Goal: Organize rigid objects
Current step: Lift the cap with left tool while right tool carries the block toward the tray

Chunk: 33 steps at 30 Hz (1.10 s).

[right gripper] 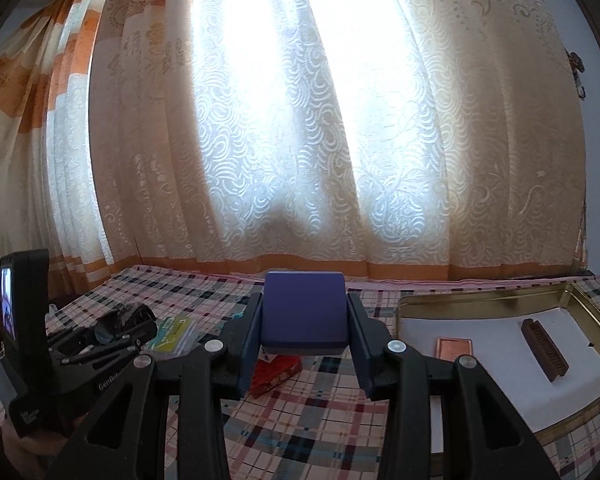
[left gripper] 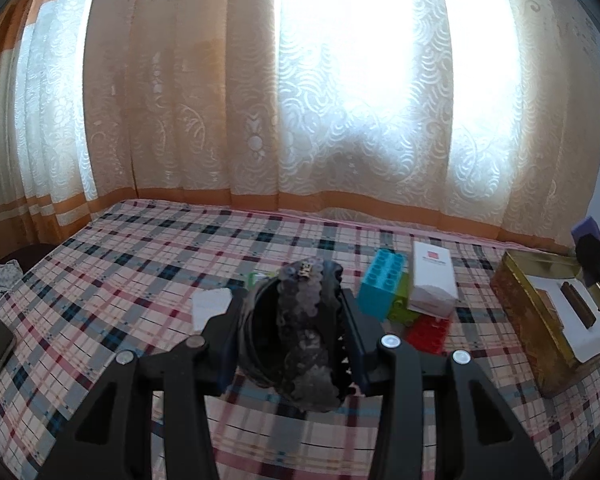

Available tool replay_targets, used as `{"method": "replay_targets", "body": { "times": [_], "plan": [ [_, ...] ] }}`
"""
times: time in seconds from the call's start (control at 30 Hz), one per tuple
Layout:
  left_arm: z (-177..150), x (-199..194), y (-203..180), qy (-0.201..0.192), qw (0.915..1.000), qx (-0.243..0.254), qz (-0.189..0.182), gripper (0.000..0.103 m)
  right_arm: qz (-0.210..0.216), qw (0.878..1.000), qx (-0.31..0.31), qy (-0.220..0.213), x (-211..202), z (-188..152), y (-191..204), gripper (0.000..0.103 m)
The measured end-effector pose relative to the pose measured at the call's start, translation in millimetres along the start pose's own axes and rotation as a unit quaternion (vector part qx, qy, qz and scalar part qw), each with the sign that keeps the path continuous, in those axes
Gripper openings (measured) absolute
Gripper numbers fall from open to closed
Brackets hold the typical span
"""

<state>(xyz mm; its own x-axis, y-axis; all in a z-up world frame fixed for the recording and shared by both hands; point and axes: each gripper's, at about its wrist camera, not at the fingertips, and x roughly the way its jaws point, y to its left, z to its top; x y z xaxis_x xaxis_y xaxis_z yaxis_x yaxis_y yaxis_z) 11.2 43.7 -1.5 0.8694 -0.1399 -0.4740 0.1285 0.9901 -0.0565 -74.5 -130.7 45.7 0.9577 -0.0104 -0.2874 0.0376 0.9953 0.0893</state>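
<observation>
From the left wrist, the left gripper (left gripper: pixel 290 336) is clamped on a dark, bumpy hair claw (left gripper: pixel 300 332), held upright between the jaws above the plaid bedspread (left gripper: pixel 140 264). The gold tin (left gripper: pixel 540 320) lies ahead and well to the right of this gripper, its long side running away from the camera, with a dark brown comb (left gripper: pixel 579 304) on its white lining. Between gripper and tin sit a blue brick (left gripper: pixel 382 284), a green brick (left gripper: pixel 398 300), a red brick (left gripper: pixel 428 330) and a white carton (left gripper: pixel 435 280) leaning over them. A white scrap (left gripper: pixel 210 304) lies just left of the fingers.

From the right wrist, the right gripper (right gripper: pixel 304 336) holds a purple box (right gripper: pixel 304 312) squarely between its jaws, flat face toward the lens. The tin's open tray (right gripper: pixel 480 304) lies just to the right and slightly ahead, so this hand is by far the nearer; the comb (right gripper: pixel 544 354) lies diagonally there, with a copper-coloured tile (right gripper: pixel 454 348) beside it, apart. Probably the purple box goes in first, into the bare lining nearest the gripper. To the left, the other gripper (right gripper: pixel 112 330) shows with its dark load, and a yellow-green packet (right gripper: pixel 172 334) lies beyond it.

Lace curtains (right gripper: pixel 300 140) backlit by a window close the room behind the bed.
</observation>
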Motion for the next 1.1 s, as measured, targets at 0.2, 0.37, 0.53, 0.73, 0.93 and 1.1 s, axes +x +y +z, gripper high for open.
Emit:
{"method": "replay_targets", "body": {
  "times": [0.2, 0.37, 0.53, 0.73, 0.93, 1.1],
  "plan": [
    [-2.5, -3.9, -19.9, 0.000, 1.0000, 0.006, -0.007, 0.044, -0.010, 1.000, 0.000, -0.002, -3.3, 1.0, -13.3, 0.043],
    [-4.5, -6.7, -38.2, 0.002, 0.9998, 0.013, -0.016, 0.044, -0.032, 0.999, -0.021, -0.008, -10.7, -0.8, -24.1, 0.043],
    [-5.3, -9.3, -54.9, 0.002, 0.9994, 0.020, -0.027, 0.044, -0.060, 0.998, -0.034, -0.011, -20.7, -3.5, -45.1, 0.043],
    [-7.2, -14.7, -77.8, -0.001, 0.9988, 0.031, -0.038, 0.044, -0.085, 0.996, -0.023, -0.009, -27.8, -3.0, -75.7, 0.043],
    [-6.3, -19.6, -98.9, -0.005, 0.9981, 0.037, -0.049, 0.044, -0.108, 0.994, -0.020, -0.010, -34.0, -3.0, -99.7, 0.043],
    [-6.5, -23.7, -117.1, -0.009, 0.9972, 0.046, -0.057, 0.044, -0.121, 0.992, -0.011, -0.016, -42.2, -1.8, -117.7, 0.043]
  ]
}}
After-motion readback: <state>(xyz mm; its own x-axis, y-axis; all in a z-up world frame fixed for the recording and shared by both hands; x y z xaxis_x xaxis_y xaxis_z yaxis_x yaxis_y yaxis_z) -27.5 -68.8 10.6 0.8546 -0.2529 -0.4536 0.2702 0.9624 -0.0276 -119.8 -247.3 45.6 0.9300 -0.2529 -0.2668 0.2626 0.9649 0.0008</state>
